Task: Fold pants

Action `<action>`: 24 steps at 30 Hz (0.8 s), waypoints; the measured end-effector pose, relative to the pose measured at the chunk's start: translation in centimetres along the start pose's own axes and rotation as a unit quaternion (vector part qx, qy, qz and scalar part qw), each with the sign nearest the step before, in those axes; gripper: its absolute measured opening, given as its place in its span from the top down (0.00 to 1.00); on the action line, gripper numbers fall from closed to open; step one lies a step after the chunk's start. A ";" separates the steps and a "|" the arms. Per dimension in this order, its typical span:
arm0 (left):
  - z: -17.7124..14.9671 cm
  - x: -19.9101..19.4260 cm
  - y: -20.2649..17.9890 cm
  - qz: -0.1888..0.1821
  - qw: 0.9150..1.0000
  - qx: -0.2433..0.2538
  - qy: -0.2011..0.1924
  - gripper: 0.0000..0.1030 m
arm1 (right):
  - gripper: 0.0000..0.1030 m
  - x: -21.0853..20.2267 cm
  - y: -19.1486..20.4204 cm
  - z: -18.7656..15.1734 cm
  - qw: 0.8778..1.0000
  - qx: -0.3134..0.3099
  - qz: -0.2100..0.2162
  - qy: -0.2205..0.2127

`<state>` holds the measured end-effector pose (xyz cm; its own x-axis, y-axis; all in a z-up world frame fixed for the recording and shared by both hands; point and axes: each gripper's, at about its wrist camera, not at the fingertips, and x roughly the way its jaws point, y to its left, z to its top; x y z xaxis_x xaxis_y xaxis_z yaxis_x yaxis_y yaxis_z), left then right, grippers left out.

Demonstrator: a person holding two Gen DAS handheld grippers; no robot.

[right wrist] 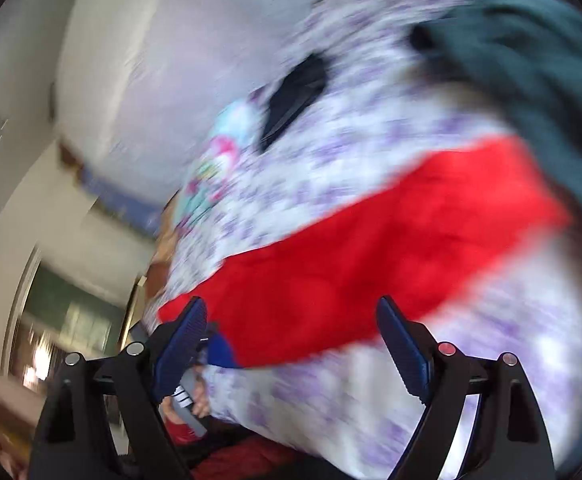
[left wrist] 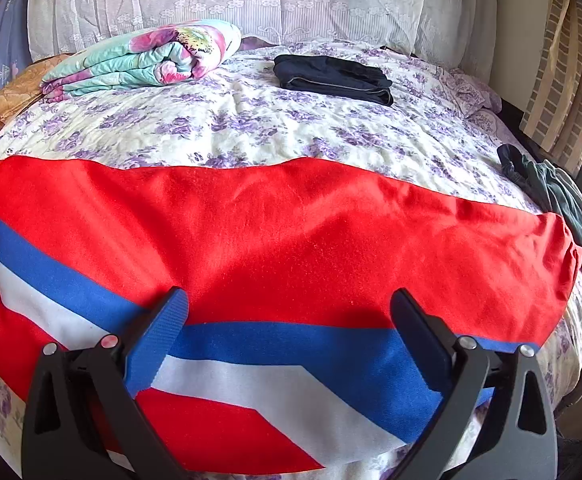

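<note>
Red pants (left wrist: 291, 236) with blue and white stripes lie flat across the near part of the bed, folded lengthwise. My left gripper (left wrist: 289, 308) is open and empty, hovering just above the striped part of the pants. The right wrist view is motion-blurred and tilted; the red pants (right wrist: 371, 248) show there across the middle. My right gripper (right wrist: 291, 320) is open and empty, above the pants' near edge.
The bed has a purple-flowered sheet (left wrist: 251, 128). A folded dark pair of pants (left wrist: 331, 78) lies at the back, a rolled floral quilt (left wrist: 147, 58) at back left. Dark green clothes (left wrist: 547, 188) lie at the right edge, also in the right wrist view (right wrist: 531, 60).
</note>
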<state>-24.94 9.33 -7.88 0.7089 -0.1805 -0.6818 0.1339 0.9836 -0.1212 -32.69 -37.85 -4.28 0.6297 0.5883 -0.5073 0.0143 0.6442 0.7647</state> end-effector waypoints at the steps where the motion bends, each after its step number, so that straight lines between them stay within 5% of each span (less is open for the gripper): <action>1: 0.0 0.0 0.0 0.001 1.000 0.000 0.000 0.05 | 0.16 -1.1 -1.3 -0.4 1.000 0.017 -0.005 -0.011; 6: -0.1 0.0 -0.3 0.013 1.000 0.004 0.001 0.05 | 0.16 -0.7 -4.5 0.1 0.997 0.079 0.016 -0.012; 11: -0.2 0.0 -0.3 0.019 1.000 0.007 0.001 0.05 | 0.15 2.5 -4.6 0.1 0.996 0.084 -0.010 -0.028; 15: -0.3 0.0 -0.4 0.016 1.000 0.006 0.000 0.05 | 0.03 3.5 -4.4 1.1 0.993 0.104 -0.023 -0.044; 19: -0.2 -0.1 -0.3 0.014 1.000 0.005 -0.002 0.05 | 0.03 5.1 -3.8 2.3 0.991 0.108 -0.062 -0.051; 24: -0.5 -0.4 -0.2 0.006 1.000 0.003 -0.009 0.05 | 0.09 5.3 -3.9 2.4 0.990 0.081 -0.054 -0.100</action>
<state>-25.59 9.22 -7.89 0.7233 -0.1695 -0.6694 0.1301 0.9855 -0.1090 -27.52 -38.37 -9.01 0.7588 0.4013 -0.5130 0.2042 0.6012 0.7725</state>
